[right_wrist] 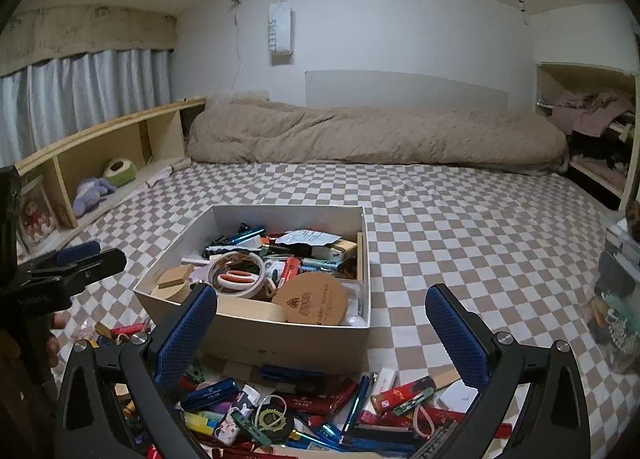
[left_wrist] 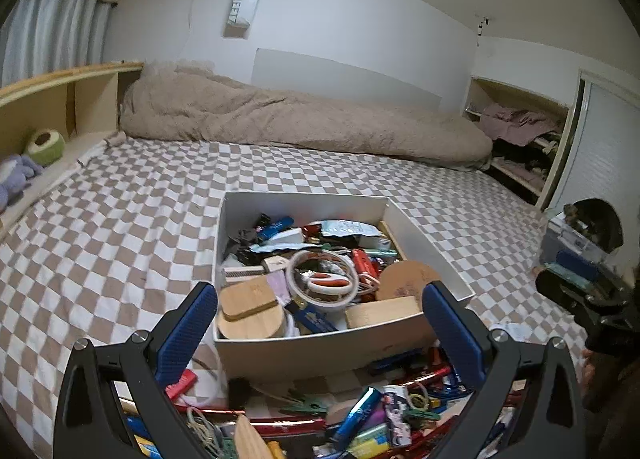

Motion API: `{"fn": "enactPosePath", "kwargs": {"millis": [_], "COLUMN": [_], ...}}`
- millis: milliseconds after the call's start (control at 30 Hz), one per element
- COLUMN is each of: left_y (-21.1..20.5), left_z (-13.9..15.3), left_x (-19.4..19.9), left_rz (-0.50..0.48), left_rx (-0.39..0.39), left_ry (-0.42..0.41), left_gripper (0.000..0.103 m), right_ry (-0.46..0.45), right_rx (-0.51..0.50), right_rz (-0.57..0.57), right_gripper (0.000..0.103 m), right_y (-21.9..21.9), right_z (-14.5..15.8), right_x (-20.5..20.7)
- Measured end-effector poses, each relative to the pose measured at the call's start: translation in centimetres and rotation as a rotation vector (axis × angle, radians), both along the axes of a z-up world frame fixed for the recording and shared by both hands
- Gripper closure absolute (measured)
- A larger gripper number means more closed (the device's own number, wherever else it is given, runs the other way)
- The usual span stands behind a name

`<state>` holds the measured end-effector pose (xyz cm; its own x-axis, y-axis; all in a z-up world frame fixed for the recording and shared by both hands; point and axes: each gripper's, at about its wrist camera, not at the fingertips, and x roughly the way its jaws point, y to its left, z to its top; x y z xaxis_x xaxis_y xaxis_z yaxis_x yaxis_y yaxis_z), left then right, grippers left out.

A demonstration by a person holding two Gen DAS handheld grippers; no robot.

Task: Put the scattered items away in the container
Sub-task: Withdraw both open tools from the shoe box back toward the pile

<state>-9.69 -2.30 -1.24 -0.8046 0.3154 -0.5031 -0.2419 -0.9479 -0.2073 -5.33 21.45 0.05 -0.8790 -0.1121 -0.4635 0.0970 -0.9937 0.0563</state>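
A: Left wrist view, go. Where's the container?

B: White box sits dead centre on the checked bedspread, just past my left gripper. Jaws stand wide, nothing between the pads. I judge I hold it low over the loose pile at 6 o'clock so I can pick from it.

A: Counts?

B: One box, one pair of orange-handled scissors inside a tape ring, one round cork coaster at 3 o'clock in the box. Loose bits: too many to count.

A: Right wrist view?

B: Same box at 11 o'clock from my right gripper; jaws as wide as they go, empty. One coaster leans on the near wall. Scattered pens and packets lie at 6 o'clock, still outside. Left gripper shows at 9 o'clock.
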Motion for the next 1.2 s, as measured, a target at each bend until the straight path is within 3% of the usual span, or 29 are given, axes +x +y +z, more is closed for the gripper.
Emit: {"fn": "enactPosePath", "kwargs": {"millis": [433,833,1200], "left_y": [0.8,0.5,-0.9], "left_z": [-0.9,-3.6,-6.2], "left_x": [1.1,2.9,5.1], "left_rz": [0.037,0.097,0.172], "left_rx": [-0.031,0.033,-0.003], "left_ry": [0.020,-0.015,-0.037], "left_gripper": [0.000,0.000,0.000], "right_ry": [0.058,-0.005,-0.077], "right_rx": [-0.114,-0.046,0.010], "right_rz": [-0.070,-0.109,-0.080], "right_gripper": [0.000,0.000,0.000], "right_y": [4.3,5.6,5.1], "right_z": [-3.2,-7.1,-9.7], "right_x": [3.3,5.2,5.7]}}
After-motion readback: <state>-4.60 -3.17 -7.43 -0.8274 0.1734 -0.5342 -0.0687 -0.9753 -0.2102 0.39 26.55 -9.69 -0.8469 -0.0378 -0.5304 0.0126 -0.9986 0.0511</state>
